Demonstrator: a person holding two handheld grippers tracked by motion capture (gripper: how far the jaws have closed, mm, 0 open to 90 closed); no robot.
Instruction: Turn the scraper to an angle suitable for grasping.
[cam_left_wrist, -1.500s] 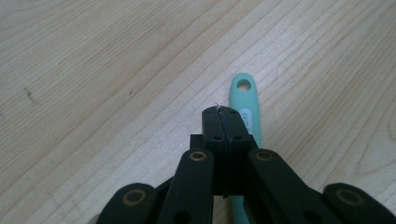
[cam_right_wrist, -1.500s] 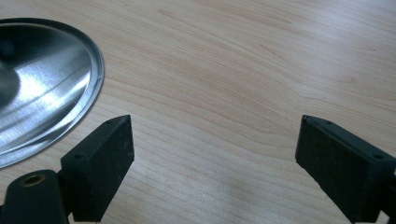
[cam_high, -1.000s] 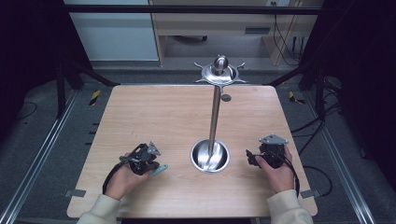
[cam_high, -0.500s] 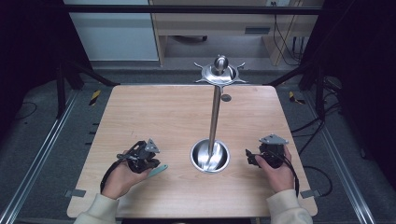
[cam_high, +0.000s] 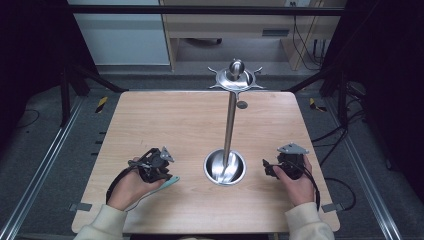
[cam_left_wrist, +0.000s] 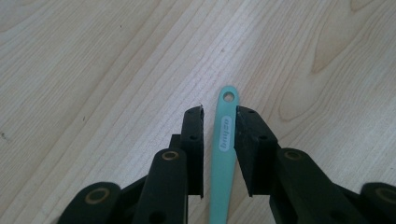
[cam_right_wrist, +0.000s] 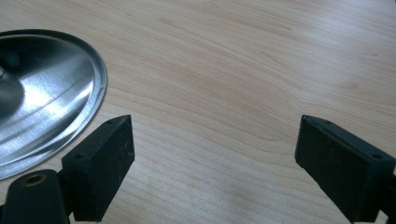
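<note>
Mint-green slim handle (cam_left_wrist: 223, 149), hole at tip, flat on table between left gripper (cam_left_wrist: 219, 122) fingers.

Stand (cam_high: 225, 167) at the surface's (cam_high: 165, 120) near centre; left gripper (cam_high: 150, 165) left of it, right gripper (cam_high: 270, 169) right.

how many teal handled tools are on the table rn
1. The teal handle lies between the jaws of the left gripper, near the table's front left; its working end is hidden, so what tool it is stays unclear.

The teal handle (cam_left_wrist: 223, 154) carries a short white printed word running along its length, too blurred to read.
</note>
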